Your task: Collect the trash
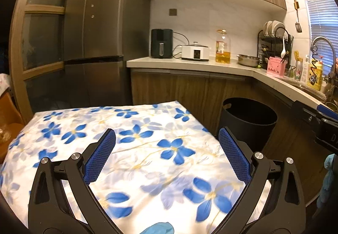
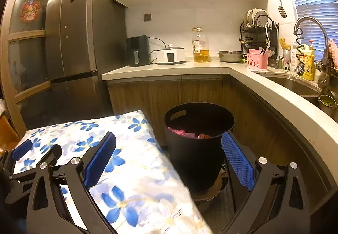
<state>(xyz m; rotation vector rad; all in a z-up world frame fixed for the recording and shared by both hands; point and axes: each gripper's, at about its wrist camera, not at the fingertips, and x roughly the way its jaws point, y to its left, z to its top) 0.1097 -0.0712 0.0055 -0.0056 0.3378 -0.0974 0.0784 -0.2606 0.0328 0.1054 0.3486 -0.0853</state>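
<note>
A black round bin (image 2: 198, 149) with a handle slot stands on the floor by the cabinets, right of a table under a white cloth with blue flowers (image 2: 135, 170). Pink and red trash (image 2: 186, 134) lies inside it. My right gripper (image 2: 169, 138) hangs open and empty, its left pad over the cloth's edge and its right pad beside the bin. My left gripper (image 1: 166, 134) is open and empty above the cloth (image 1: 131, 149), with the bin (image 1: 248, 122) off to its right. The left gripper's fingers (image 2: 23, 149) show at the left edge of the right wrist view.
An L-shaped counter (image 2: 274, 94) wraps behind and right of the bin, carrying an air fryer (image 1: 161, 43), a cooker, an oil bottle (image 1: 222, 48), a dish rack and a sink with a tap (image 2: 310, 23). A tall fridge (image 1: 99, 29) stands left.
</note>
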